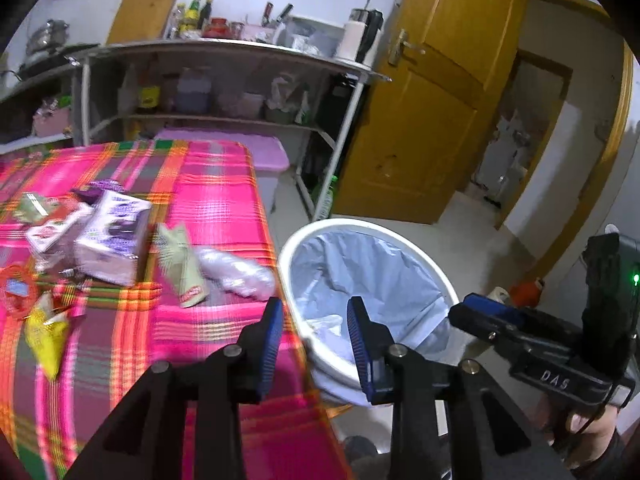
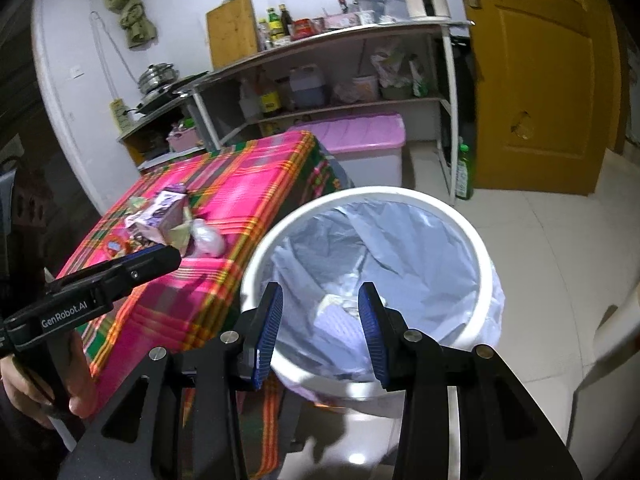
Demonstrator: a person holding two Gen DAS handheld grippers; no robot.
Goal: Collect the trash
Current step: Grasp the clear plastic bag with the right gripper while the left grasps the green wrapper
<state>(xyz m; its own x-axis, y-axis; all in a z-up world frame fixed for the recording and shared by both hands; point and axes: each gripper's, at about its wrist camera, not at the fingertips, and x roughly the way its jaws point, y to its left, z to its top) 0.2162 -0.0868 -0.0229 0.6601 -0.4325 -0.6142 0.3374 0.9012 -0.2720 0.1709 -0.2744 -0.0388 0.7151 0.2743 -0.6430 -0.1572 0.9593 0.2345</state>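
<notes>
We are hovering both tongs beside the white bin [image 2: 476, 248], which stands on the floor touching the desk's [image 1: 208, 196] corner. The left tongs [image 1: 314, 342] are standing partly apart with nothing between the pads, over the desk edge and bin rim. The right tongs [image 2: 320, 332] are likewise parted and empty, aimed down into the bin's pale blue liner [image 2: 380, 240], where some crumpled scraps [image 2: 340, 304] are already lying.

We judge the drop is done, so we are turning back to the desk. For the next pick we are favouring the nearest pieces, closing on one item's middle and lifting it clear before swinging over the rim.

Counting what is waiting on the plaid cloth: one purple-and-white carton [image 1: 114, 236], one smaller flattened box [image 1: 54, 234], one clear crumpled plastic bag [image 1: 236, 272], one beige wrapper [image 1: 182, 266], one yellow wrapper [image 1: 46, 334], one red ring-shaped wrapper [image 1: 16, 290]. Farther pieces are too blurred to count.
</notes>
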